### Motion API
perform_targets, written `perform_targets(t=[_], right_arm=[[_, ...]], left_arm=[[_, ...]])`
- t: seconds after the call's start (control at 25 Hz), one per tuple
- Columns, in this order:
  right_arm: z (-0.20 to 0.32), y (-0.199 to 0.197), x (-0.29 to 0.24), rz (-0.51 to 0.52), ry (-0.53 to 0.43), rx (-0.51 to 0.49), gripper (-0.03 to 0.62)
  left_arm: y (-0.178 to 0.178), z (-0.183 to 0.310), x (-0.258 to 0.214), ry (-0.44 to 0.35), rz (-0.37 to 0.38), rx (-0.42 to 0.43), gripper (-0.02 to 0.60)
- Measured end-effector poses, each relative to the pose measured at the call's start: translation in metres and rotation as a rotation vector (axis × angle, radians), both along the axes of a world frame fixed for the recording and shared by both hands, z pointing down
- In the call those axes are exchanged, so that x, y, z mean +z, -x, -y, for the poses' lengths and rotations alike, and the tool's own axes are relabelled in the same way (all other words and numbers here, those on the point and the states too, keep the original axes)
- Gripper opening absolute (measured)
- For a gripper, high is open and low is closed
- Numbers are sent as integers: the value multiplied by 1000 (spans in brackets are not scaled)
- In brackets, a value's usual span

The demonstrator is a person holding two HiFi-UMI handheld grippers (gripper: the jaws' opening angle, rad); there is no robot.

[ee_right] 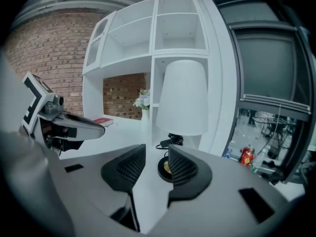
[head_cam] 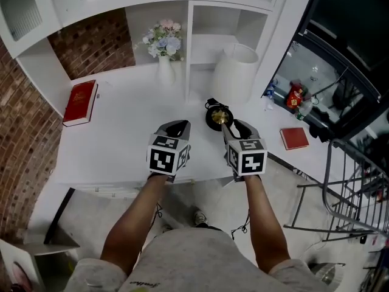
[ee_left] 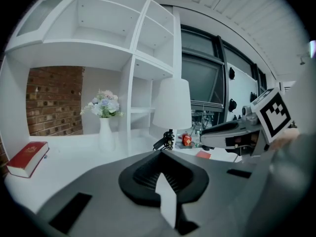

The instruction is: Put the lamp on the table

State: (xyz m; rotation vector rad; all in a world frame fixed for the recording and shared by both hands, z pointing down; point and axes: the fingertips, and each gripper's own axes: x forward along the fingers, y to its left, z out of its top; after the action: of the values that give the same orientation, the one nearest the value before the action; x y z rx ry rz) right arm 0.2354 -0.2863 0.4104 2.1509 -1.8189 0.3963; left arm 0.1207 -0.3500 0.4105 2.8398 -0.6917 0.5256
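The lamp stands upright on the white table [head_cam: 121,145], its white shade [head_cam: 236,72] in front of the shelf unit and its black and gold base [head_cam: 217,115] with a coiled cord beside it. My right gripper [head_cam: 234,127] is open just in front of the base. In the right gripper view the base [ee_right: 164,169] shows through the gap between the fingers [ee_right: 126,169], with nothing held. My left gripper [head_cam: 175,126] is shut and empty over the table, left of the lamp. In the left gripper view the lamp [ee_left: 171,105] stands ahead.
A red book [head_cam: 80,102] lies at the table's left. A white vase of flowers [head_cam: 164,50] stands by the shelf divider [head_cam: 188,53]. A small red book [head_cam: 295,138] lies right. Bottles [head_cam: 296,96] and a metal rack [head_cam: 358,181] are beyond the right edge.
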Motion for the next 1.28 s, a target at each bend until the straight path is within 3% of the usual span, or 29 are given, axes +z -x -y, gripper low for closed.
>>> perform_targets(t=[0.28, 0.88, 1.28], right_arm=[[-23, 3, -20, -7, -20, 23, 121], [-40, 3, -45, 11, -92, 26, 8], [-45, -1, -54, 13, -131, 19, 6]], left_arm=[[4, -6, -13, -18, 1, 45, -3], [9, -3, -33, -55, -30, 14, -3], [13, 2, -36, -72, -23, 7, -3]])
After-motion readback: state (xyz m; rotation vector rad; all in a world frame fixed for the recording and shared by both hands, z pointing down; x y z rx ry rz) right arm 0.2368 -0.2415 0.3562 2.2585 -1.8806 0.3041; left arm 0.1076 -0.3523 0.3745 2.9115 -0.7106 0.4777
